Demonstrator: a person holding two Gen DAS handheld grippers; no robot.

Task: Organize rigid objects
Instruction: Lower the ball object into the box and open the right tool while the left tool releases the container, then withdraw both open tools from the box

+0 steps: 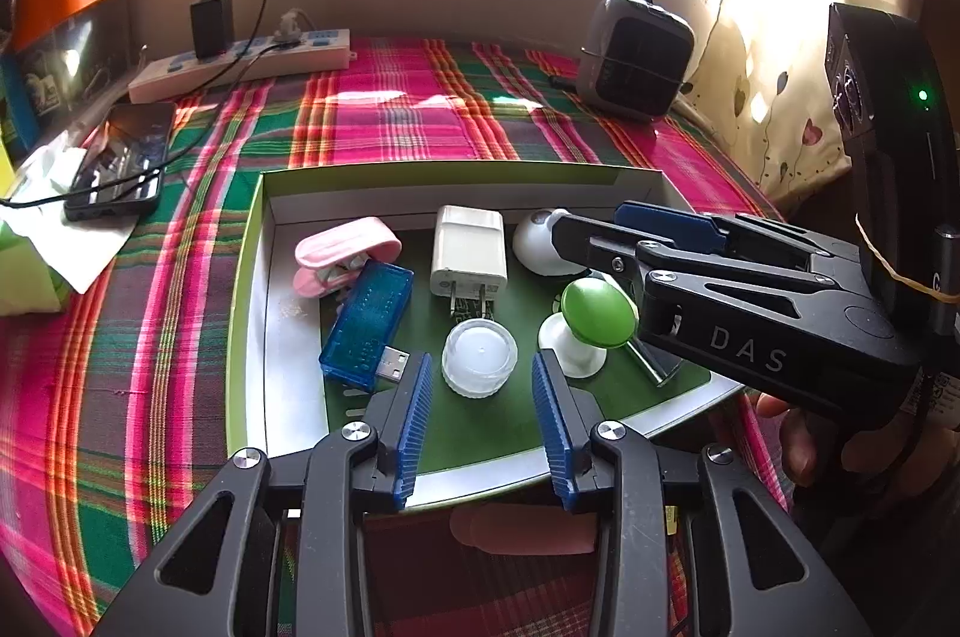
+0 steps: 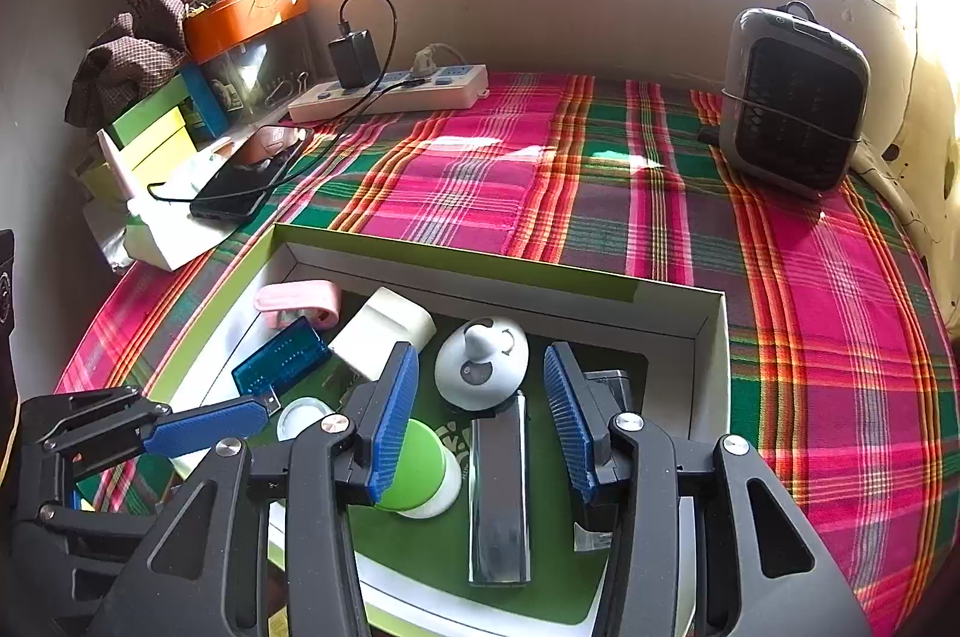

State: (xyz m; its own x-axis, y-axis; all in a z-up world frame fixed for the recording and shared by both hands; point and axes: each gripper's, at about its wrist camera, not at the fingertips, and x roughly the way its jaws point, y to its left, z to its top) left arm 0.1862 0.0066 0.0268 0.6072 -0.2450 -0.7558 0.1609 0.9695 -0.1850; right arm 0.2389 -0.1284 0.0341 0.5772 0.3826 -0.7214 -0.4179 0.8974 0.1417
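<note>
Right now both tools hang over a shallow box with a green floor, which sits on a plaid-covered worktop.

The left tool has its blue-padded fingers spread wide with nothing between them but air. Just ahead of its tips lies a clear round cap. Ahead and to its left is a blue USB stick, and beyond that a pink clip. Straight ahead, past the cap, lies a white charger plug. Ahead and to its right stands a green-topped knob on a white base.

The right tool is also wide open and grips nothing. Between its fingers, lower down, a shiny metal bar lies lengthwise on the box floor. Just ahead of its tips sits a white domed gadget. The green-topped knob is beside its left finger, partly hidden behind the pad.

Further ahead of both tools, a power strip lies by the wall, a phone lies off to the left, and a small grey heater stands to the right.
</note>
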